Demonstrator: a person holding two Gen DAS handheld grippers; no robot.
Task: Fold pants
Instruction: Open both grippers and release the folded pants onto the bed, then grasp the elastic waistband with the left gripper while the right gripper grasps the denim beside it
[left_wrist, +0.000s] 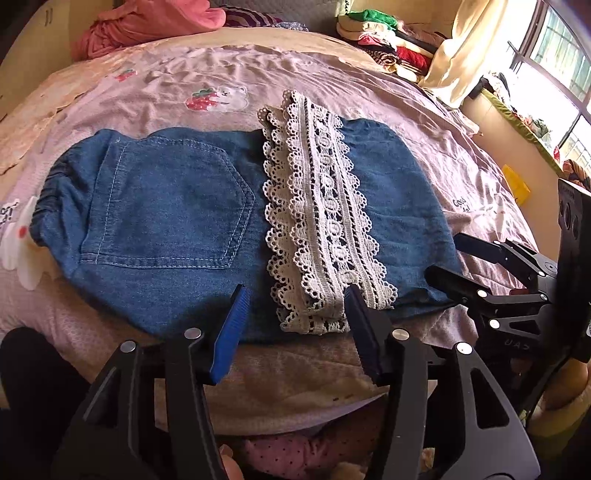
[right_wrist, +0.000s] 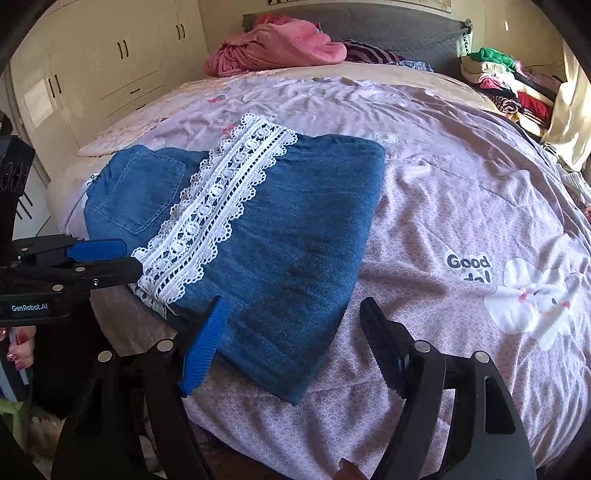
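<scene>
Blue denim pants (left_wrist: 166, 221) lie folded on the bed, back pocket up at the left, elastic waist at the far left. A white lace hem band (left_wrist: 321, 221) lies across their middle. My left gripper (left_wrist: 295, 306) is open and empty at the pants' near edge, beside the lace end. My right gripper (right_wrist: 291, 321) is open and empty over the pants' near right corner (right_wrist: 295, 258); it also shows in the left wrist view (left_wrist: 443, 258). The left gripper shows at the left of the right wrist view (right_wrist: 129, 254), by the lace (right_wrist: 221, 199).
The bed has a pink printed sheet (right_wrist: 461, 192). A pink bundle of clothes (right_wrist: 280, 44) lies at the headboard. A stack of folded clothes (right_wrist: 509, 85) sits at the far right. Cream wardrobes (right_wrist: 92, 66) stand left. A window (left_wrist: 561, 62) is at the right.
</scene>
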